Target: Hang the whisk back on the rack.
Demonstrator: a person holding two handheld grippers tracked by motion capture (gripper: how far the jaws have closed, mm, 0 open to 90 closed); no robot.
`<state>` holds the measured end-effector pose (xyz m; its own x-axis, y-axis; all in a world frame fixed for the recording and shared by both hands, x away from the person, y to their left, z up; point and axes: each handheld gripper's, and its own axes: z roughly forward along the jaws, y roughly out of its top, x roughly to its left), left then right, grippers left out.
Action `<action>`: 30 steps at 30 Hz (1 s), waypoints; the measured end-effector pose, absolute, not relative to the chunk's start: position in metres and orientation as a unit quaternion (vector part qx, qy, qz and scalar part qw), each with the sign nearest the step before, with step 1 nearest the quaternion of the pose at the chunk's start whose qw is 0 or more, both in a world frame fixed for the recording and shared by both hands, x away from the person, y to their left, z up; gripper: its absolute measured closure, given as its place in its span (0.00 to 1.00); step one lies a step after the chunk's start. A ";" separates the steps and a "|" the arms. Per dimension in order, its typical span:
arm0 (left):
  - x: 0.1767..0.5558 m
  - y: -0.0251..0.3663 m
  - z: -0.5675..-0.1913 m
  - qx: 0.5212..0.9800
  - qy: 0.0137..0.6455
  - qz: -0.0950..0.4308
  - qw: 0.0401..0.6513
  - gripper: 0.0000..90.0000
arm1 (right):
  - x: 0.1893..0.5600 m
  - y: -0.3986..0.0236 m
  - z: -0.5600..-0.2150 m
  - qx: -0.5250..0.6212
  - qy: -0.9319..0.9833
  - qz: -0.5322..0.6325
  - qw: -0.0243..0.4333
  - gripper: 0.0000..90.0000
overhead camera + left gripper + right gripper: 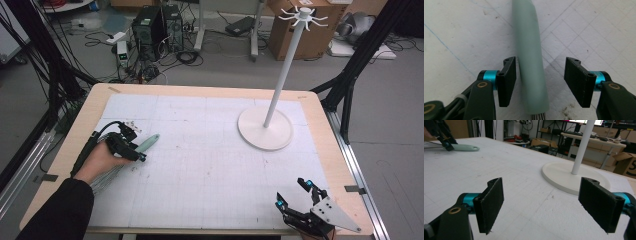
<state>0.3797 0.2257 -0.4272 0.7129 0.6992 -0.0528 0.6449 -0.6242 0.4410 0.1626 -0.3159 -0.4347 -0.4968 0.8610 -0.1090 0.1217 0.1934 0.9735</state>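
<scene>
Left gripper view: a whisk with a pale green handle lies on the white gridded mat, its handle between the left gripper's jaws. They stand apart; one pad sits just beside the handle, the other clear of it. High view: the whisk is at the mat's left side, wires under the left hand. A white hook stand rises far right. The right gripper, near right, has jaws spread wide, holding nothing.
</scene>
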 end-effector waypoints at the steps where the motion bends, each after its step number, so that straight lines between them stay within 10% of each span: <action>1: 0.380 0.224 -0.429 0.901 0.373 0.064 0.212 0.49 | 0.163 -0.316 -0.435 0.357 0.688 0.525 0.352 0.22; 16: 0.390 0.207 -0.423 0.918 0.366 0.057 0.142 0.75 | 0.162 -0.315 -0.434 0.354 0.689 0.525 0.353 0.22; 30: 0.383 0.204 -0.412 0.920 0.343 0.069 0.177 0.77 | 0.163 -0.314 -0.434 0.351 0.690 0.527 0.352 0.22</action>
